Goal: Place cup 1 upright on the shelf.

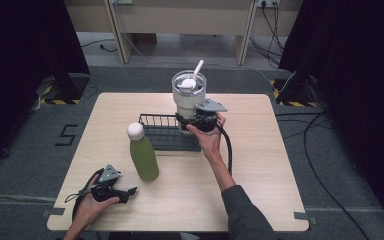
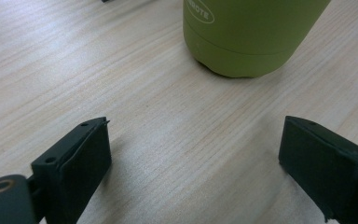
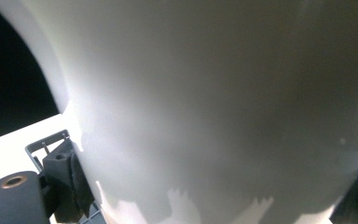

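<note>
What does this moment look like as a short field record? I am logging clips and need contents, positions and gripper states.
surface: wooden table
white tumbler: upright with straw, at the wire rack's far right end
wire rack: black, mid-table
green bottle: upright, white cap, in front of the rack
right gripper: jaws on both sides of the tumbler's lower body
left gripper: jaws wide open, low over the table near the bottle, apart from it

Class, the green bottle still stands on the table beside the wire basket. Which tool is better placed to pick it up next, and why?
Left. The left tool is open with the green bottle just ahead, while the right tool is clamped on the white tumbler at the wire basket.
</note>
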`<state>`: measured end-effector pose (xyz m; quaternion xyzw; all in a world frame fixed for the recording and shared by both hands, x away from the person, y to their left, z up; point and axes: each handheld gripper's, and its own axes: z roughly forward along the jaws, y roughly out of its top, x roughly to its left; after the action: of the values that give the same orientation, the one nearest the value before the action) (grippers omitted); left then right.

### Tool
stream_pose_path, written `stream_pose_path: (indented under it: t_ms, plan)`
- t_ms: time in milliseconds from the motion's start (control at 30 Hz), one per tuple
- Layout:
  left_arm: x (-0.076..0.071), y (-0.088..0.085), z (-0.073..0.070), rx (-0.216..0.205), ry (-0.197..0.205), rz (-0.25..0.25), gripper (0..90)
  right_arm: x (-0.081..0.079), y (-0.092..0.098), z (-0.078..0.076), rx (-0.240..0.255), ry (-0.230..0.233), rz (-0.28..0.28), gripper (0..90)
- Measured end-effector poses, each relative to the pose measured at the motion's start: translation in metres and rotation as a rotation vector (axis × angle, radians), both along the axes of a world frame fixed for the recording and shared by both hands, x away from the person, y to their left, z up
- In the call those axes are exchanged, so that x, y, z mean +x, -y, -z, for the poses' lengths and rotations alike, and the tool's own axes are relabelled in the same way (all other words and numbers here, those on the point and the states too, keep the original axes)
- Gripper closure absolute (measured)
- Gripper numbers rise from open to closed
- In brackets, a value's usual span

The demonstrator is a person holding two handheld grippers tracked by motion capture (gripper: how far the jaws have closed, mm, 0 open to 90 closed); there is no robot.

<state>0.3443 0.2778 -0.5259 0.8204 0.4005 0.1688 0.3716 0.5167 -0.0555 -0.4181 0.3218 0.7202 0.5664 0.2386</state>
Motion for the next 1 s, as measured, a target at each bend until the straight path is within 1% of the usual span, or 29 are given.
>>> stream_pose_path:
  t_ms: [300,367,467,567,700,767,833,933,1000]
  plan:
    - [0.0,0.0,0.0,0.0,0.0,0.001,8.4,0.002,-0.002,0.016,-0.001,-0.008,-0.003,11.5]
    - [0.0,0.0,0.0,0.0,0.0,0.001,8.4,0.003,-0.002,0.02,0.004,-0.017,-0.002,11.5]
    - [0.0,0.0,0.0,0.0,0.0,0.001,8.4,0.003,-0.002,0.024,0.006,-0.015,-0.004,11.5]
    - [0.0,0.0,0.0,0.0,0.001,0.001,8.4,0.003,-0.003,0.029,-0.006,-0.013,-0.001,11.5]
    - [0.0,0.0,0.0,0.0,0.001,0.0,8.4,0.002,-0.004,0.035,-0.004,-0.014,0.0,11.4]
    - [0.0,0.0,0.0,0.0,0.001,0.001,8.4,0.002,-0.004,0.038,-0.011,-0.016,0.005,11.4]
    - [0.0,0.0,0.0,0.0,0.001,0.001,8.4,0.002,-0.004,0.041,-0.027,-0.013,0.009,11.4]
    - [0.0,0.0,0.0,-0.001,0.001,0.001,8.4,0.002,-0.004,0.044,-0.038,-0.002,0.009,11.4]
    - [0.0,0.0,0.0,0.001,0.001,0.001,8.4,0.001,-0.004,0.044,-0.033,-0.001,0.009,11.4]
